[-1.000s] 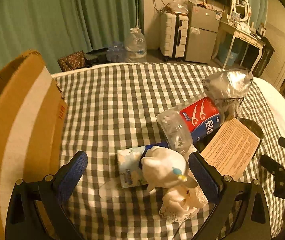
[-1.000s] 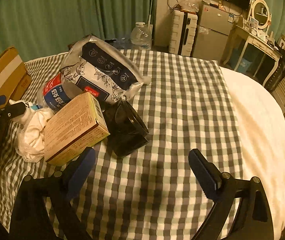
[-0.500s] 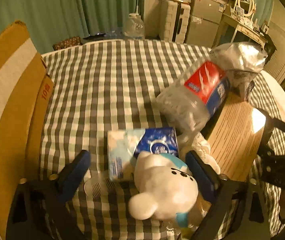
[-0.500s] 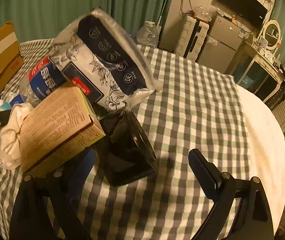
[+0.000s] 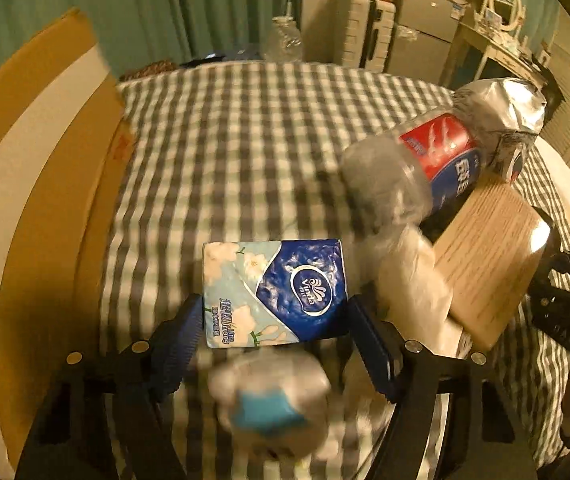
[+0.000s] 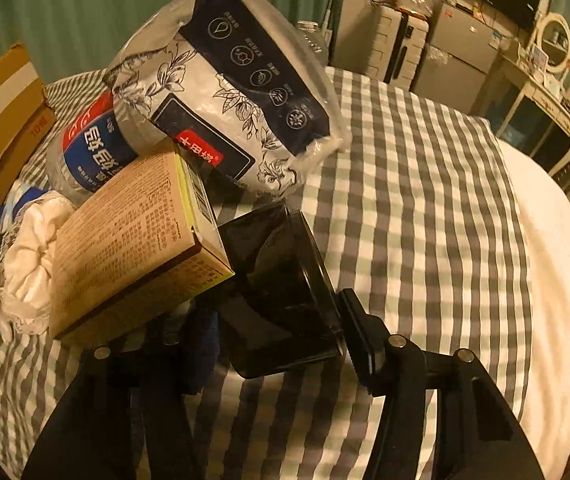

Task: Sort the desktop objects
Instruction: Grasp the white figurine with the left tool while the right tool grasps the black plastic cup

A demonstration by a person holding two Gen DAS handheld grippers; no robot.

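Note:
My left gripper point(image 5: 273, 340) is shut on a blue and white tissue pack point(image 5: 273, 292), its jaws pressing both sides. A white plush toy point(image 5: 269, 404) lies blurred below it. A clear bottle with a red and blue label point(image 5: 417, 168), a white cloth point(image 5: 413, 280) and a tan box point(image 5: 485, 256) lie to the right. My right gripper point(image 6: 277, 340) has its jaws closed around a dark translucent container point(image 6: 281, 288). Beside it are the tan box point(image 6: 125, 236), the bottle point(image 6: 89, 148) and a floral plastic bag point(image 6: 225, 92).
A large cardboard box point(image 5: 33, 184) stands at the left edge of the checkered cloth point(image 5: 237, 140). The cloth point(image 6: 425, 208) stretches right toward white bedding point(image 6: 557, 264). Suitcase and cabinets stand far behind.
My left gripper moved forward past the plush toy and closed on the tissue pack. My right gripper moved forward and closed around the dark container.

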